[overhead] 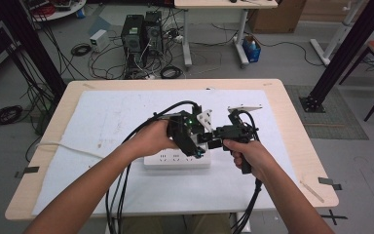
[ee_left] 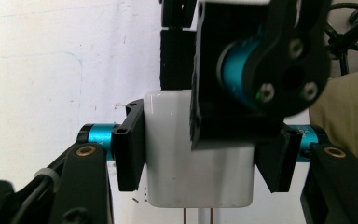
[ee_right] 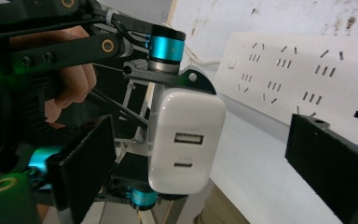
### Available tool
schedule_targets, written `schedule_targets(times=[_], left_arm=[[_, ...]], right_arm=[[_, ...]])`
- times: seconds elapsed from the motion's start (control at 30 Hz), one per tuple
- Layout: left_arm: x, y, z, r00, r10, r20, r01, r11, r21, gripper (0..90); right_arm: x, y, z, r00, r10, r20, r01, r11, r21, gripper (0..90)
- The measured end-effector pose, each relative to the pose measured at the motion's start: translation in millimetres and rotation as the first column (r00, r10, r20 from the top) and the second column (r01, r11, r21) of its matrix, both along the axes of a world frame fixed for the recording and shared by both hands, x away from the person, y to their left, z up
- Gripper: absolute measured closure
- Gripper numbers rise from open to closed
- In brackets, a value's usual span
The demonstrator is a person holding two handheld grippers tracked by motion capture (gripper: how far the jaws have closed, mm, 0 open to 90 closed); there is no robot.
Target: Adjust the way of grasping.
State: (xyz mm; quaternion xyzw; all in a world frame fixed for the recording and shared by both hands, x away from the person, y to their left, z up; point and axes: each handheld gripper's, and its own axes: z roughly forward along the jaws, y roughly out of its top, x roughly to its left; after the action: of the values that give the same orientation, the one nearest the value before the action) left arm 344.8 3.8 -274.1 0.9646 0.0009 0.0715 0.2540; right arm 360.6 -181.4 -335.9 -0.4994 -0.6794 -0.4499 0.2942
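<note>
The white charger is hanging clamped in the left hand-held gripper just above the white power strip on the bench. The right hand-held gripper is straddling the charger, jaws apart, not pressing it.

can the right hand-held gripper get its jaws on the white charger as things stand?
Probably yes. The white charger sits between the right hand-held gripper's open jaws, port face toward it. The left hand-held gripper clamps its other two sides, leaving these free.
</note>
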Motion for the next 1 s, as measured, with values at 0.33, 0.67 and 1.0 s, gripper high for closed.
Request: schedule_targets(times=[0.33,0.67,1.0], left_arm=[[0.1,0.9,0.0,1.0,0.0,0.009,0.0,1.0,0.006,42.5],[-0.9,-0.2,0.4,0.9999,-0.004,0.016,0.004,1.0,0.0,42.5],[-1.8,-1.0,0.6,0.9994,-0.007,0.033,0.007,1.0,-0.003,42.5]], right_arm=[[1.8,3.5,-5.1,0.9998,0.002,-0.022,0.0,0.998,0.063,28.4],[2.1,3.7,-5.5,0.9998,-0.006,-0.017,0.007,0.997,0.081,41.8],[2.4,6.3,-8.0,0.9986,0.023,-0.047,-0.018,0.995,0.096,48.5]])
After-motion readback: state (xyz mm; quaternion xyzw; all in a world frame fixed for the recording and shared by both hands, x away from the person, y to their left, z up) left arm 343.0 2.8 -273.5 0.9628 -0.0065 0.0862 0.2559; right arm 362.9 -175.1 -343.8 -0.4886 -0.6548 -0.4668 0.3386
